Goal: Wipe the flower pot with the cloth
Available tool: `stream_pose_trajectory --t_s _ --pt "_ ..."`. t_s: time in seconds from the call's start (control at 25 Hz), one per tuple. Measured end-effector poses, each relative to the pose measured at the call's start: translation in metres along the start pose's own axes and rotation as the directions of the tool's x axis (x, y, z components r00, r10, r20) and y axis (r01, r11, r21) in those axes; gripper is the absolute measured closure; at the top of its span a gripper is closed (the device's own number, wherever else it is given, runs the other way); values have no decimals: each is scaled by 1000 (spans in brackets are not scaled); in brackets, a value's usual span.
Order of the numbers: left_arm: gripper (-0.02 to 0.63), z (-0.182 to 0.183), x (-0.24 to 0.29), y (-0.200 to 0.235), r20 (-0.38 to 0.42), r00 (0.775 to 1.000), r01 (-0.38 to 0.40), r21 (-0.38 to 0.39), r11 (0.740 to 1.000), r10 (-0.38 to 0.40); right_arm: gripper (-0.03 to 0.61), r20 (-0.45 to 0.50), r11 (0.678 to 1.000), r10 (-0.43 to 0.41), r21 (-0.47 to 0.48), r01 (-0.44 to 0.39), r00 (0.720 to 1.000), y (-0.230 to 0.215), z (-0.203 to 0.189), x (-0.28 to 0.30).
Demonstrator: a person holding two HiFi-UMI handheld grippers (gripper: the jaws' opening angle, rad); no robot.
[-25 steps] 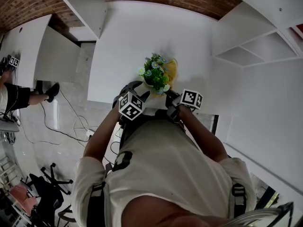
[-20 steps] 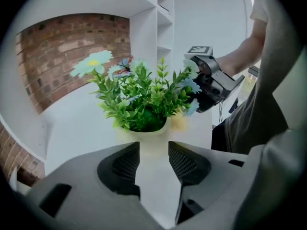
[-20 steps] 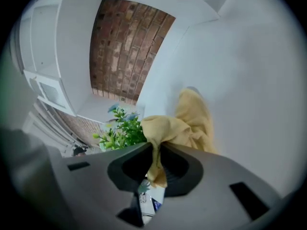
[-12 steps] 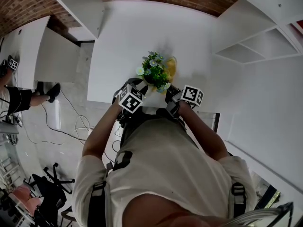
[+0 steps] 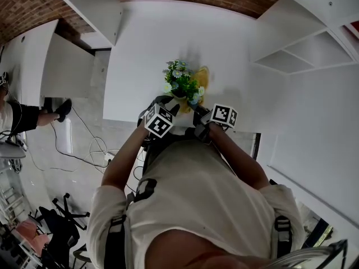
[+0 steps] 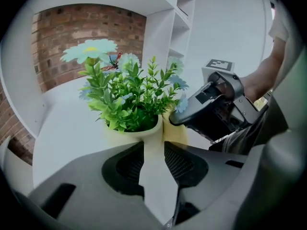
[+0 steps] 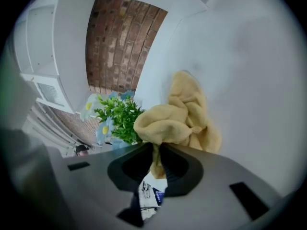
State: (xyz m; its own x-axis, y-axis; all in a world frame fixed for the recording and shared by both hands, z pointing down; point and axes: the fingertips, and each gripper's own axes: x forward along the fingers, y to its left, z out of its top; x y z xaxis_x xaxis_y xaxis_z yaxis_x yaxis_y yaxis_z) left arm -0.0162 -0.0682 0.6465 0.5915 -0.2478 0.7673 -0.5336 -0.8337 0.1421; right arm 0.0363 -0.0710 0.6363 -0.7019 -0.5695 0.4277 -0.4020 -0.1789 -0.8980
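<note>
Flower pot clamped in left gripper; cloth in right gripper beside it.

Left gripper clamped, right gripper clamped

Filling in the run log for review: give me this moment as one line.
left gripper: shut on flower pot | right gripper: shut on yellow cloth, beside pot | surface: white table
</note>
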Motion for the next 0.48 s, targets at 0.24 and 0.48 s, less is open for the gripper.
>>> stream_pose_trajectory --t_s 0.24,0.48 --pt "431 -4 -22 45 -2 999 -53 83 995 54 517 38 1000 4 -6 -4 999 4 21 0" --pt "318 7 -16 65 -16 999 34 206 978 -31 517 58 999 -4 -34 5 998 6 42 3"
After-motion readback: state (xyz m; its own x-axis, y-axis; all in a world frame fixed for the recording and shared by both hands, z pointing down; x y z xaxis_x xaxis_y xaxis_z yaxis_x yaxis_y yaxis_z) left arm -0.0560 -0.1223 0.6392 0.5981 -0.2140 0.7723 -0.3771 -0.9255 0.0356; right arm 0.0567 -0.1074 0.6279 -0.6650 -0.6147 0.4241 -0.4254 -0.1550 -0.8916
